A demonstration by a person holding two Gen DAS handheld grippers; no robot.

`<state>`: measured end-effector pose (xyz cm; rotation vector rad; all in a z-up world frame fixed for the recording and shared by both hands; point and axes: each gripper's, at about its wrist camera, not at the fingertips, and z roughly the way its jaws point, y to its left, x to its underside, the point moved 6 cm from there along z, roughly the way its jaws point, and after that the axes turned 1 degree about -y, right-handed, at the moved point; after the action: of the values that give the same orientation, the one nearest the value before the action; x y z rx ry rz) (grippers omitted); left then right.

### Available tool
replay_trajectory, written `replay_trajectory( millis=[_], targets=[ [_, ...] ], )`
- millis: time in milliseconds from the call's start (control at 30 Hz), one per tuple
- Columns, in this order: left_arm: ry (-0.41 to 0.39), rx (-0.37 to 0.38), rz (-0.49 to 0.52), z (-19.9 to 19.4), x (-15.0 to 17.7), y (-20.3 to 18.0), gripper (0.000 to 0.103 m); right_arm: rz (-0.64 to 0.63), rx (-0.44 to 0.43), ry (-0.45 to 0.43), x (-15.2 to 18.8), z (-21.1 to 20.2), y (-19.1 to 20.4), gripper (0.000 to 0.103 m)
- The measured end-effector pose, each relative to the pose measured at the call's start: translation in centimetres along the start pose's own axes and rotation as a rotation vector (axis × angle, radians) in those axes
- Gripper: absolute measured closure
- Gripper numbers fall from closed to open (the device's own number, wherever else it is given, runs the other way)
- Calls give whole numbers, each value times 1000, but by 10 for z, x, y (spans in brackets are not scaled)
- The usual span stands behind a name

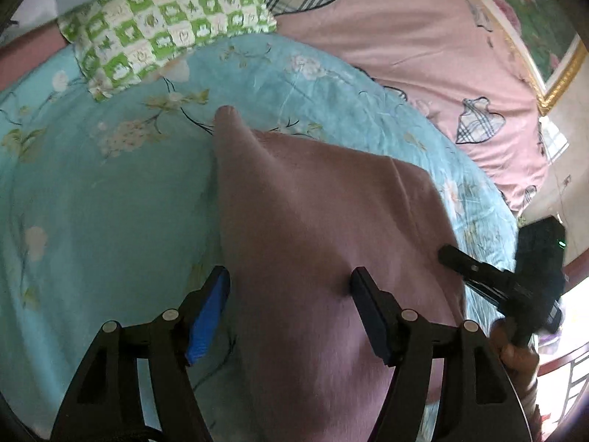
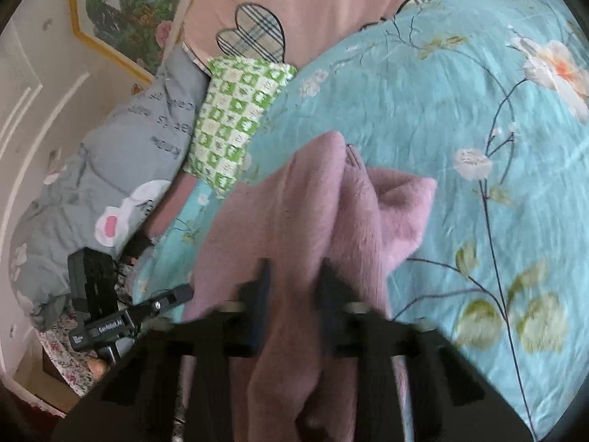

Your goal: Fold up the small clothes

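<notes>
On the teal floral quilt (image 1: 110,191), which serves as the landmark for every place below, lies the mauve knit garment (image 1: 324,243); it is bunched and part-gathered, not flat, with one narrow end running up the quilt toward the green checked pillow (image 1: 165,25) and the broad body spreading toward the quilt's near edge; long axis thus runs roughly near-to-far across the quilt, seen from either wrist.

Left gripper (image 1: 291,316): fingers stand wide apart, nothing pinched; blue pad off the garment's left margin over bare quilt, dark pad above the knit itself; so the garment's left edge lies between the fingers, not clamped.

Right gripper (image 2: 294,294): blurred in its own view; a ridge of knit rises between the fingers and the fabric tents toward them; judged closed on the garment, gripping a fold near the quilt's near edge. In the left wrist view the same tool (image 1: 478,276) sits at the garment's right margin, a hand (image 1: 515,353) behind it.

Relation that governs the coming move: each tool flanks the garment at its near end, right already holding, left directly over the opposite edge; judgement: the left needs only to descend and close on that edge, then both can carry the near end along the long axis toward the pillow.

Risk, judged: thick knit may slip, or the quilt may be pinched with it.
</notes>
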<state>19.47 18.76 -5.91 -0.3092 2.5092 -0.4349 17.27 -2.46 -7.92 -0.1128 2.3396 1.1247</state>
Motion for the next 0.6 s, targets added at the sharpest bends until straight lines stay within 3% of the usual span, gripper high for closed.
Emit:
replay_trajectory(
  millis=[167, 267, 367, 467, 600],
  targets=[
    [-27, -33, 30, 0, -16, -10, 34, -73, 11, -126, -28, -40, 20, 96],
    [9, -87, 61, 19, -11, -12, 33, -96, 136, -85, -28, -29, -2, 96],
    [32, -121, 75, 34, -2, -11, 33, -29, 183, -11, -14, -1, -38, 96],
    [23, -108, 64, 26, 1, -12, 33, 23, 150, -18, -9, -4, -44, 95],
    [10, -87, 71, 1, 9, -14, 34, 24, 103, -58, -3, -39, -29, 92]
  ],
)
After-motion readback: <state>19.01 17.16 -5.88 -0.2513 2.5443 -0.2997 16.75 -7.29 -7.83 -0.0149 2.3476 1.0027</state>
